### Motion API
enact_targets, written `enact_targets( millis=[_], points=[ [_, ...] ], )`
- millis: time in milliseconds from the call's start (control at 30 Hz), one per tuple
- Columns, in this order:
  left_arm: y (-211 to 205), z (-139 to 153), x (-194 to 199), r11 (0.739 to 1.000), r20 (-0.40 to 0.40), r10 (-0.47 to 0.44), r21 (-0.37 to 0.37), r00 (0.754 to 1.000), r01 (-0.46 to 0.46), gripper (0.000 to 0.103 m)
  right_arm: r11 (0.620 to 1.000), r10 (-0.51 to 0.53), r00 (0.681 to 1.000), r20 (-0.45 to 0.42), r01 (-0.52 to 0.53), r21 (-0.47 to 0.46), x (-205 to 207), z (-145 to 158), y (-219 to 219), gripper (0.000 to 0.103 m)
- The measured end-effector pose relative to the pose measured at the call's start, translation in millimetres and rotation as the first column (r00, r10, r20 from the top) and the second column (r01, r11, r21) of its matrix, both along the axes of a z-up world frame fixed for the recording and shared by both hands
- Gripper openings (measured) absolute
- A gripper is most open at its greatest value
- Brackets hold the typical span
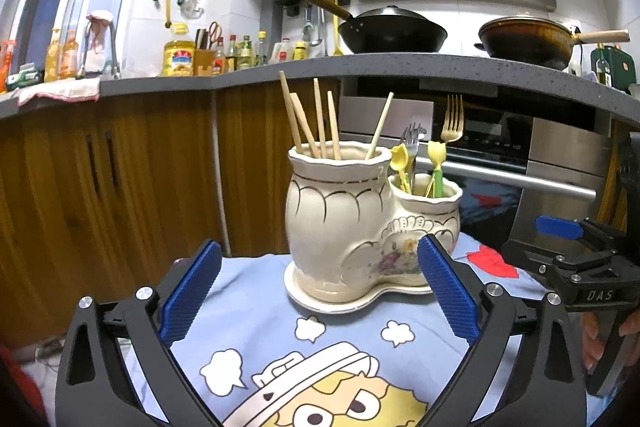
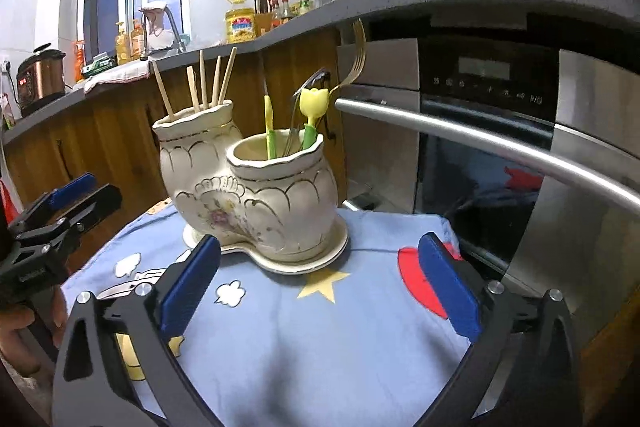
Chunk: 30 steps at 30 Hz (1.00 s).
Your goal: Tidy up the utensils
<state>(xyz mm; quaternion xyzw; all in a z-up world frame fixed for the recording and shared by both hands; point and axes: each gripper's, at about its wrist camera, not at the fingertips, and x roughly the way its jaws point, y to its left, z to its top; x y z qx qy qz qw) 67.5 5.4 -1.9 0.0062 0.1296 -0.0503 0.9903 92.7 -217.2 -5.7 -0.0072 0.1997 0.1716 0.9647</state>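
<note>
Left gripper [image 1: 320, 291] spread, empty; right gripper [image 2: 320, 287] likewise. Ceramic holder [image 1: 360, 223] just ahead on cloth [image 1: 340, 355] — heavy, glazed, breakable. Chopsticks [image 1: 316, 119], gold fork [image 1: 452, 119] light, stiff, slippery — pinch mid-shaft.

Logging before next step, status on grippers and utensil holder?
Left gripper open, empty. Right gripper open, empty. Ceramic holder upright on cloth: chopsticks in tall pot, forks and yellow utensils in short pot. Nothing blocking.

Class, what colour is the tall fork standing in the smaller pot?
Gold fork; clearest in the left wrist view.
</note>
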Motion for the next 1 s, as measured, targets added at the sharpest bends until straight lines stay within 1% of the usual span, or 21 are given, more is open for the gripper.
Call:
enact_targets(
  millis=[67, 233, 467, 1000],
  points=[
    [-0.3, -1.3, 2.2, 1.0, -0.01, -0.001, 0.005, 1.0, 0.001, 0.098, 1.0, 0.003, 1.0, 0.008, -0.003, -0.004, -0.2, -0.4, 1.6, 0.098],
    [4.1, -1.0, 3.5, 1.0, -0.017, 0.012, -0.015, 1.0, -0.013, 0.098, 1.0, -0.008, 1.0, 0.029, 0.008, 0.008, -2.3, 1.7, 0.5, 0.098],
    [5.5, -0.7, 2.8, 1.0, -0.018, 0.014, -0.018, 1.0, -0.014, 0.098, 1.0, -0.002, 0.998, 0.061, 0.003, -0.029, -8.1, 2.9, 7.9, 0.098],
    [4.6, 0.0, 3.0, 1.0, -0.019, 0.013, -0.012, 1.0, -0.013, 0.098, 0.999, -0.012, 0.998, 0.066, 0.014, -0.031, -10.1, 2.9, 6.6, 0.098]
  ],
)
